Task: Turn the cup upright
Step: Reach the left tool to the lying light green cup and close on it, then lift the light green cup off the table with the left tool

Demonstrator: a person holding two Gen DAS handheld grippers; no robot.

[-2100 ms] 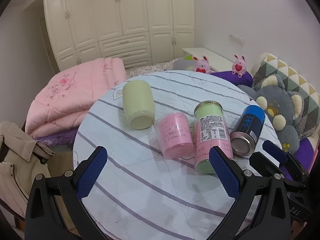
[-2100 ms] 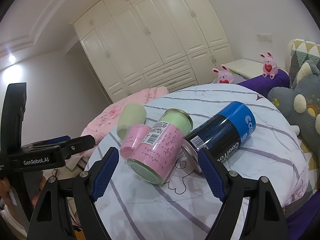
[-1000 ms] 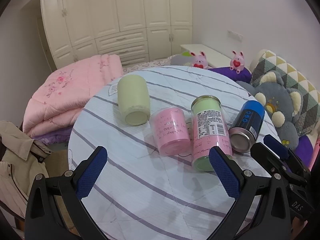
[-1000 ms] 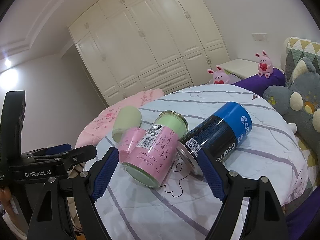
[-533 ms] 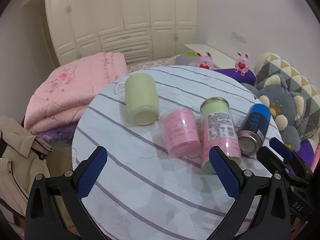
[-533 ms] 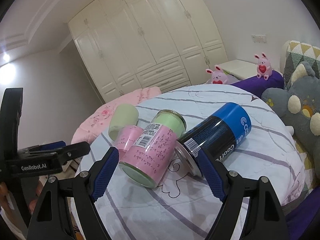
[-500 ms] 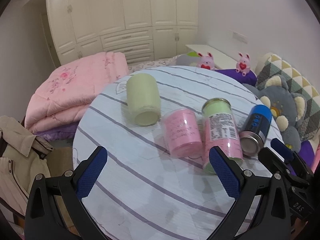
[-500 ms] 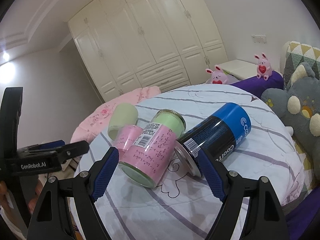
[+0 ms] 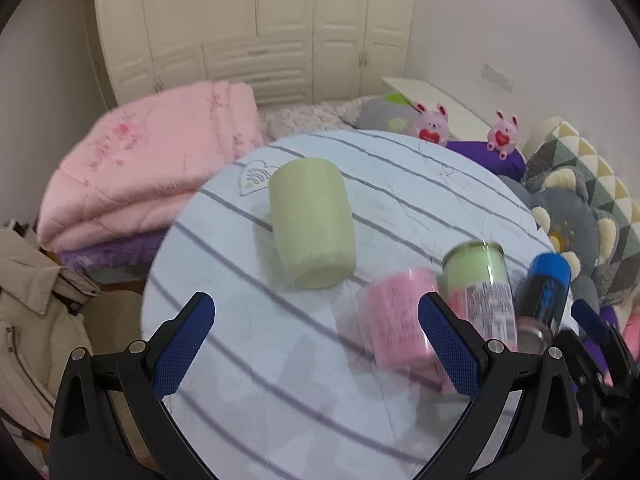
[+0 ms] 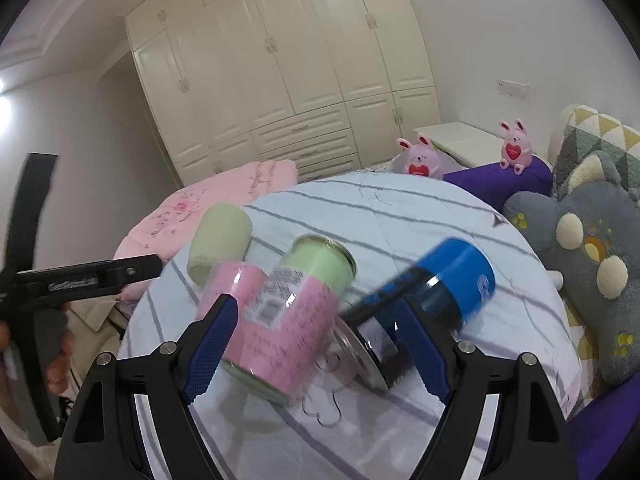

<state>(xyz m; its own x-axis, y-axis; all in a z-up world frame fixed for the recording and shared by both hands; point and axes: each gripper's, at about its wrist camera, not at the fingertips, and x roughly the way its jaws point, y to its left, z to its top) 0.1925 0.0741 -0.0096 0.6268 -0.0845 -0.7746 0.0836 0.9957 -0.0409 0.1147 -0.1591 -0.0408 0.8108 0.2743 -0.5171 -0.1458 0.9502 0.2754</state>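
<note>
Left wrist view: left gripper hovers above the near part of the round striped table, jaws wide apart, nothing held. Four containers lie on their sides: green cup just ahead and centred between the jaws, pink cup to its right, labelled pink-green jar touching it, blue can furthest right. Frame is motion-blurred. Right wrist view: right gripper sits low over the table edge, jaws also wide apart and empty, with the jar and the can lying right in front of them; green cup at far left. Nothing is upright yet, so this reads as the approach step. Which cup goes first is a guess, likely green for the left gripper. Next move calls for going down, straddling the cup body across its width, clamping, then rotating the wrist to stand it. Neighbours sit close; they could roll if nudged.
</note>
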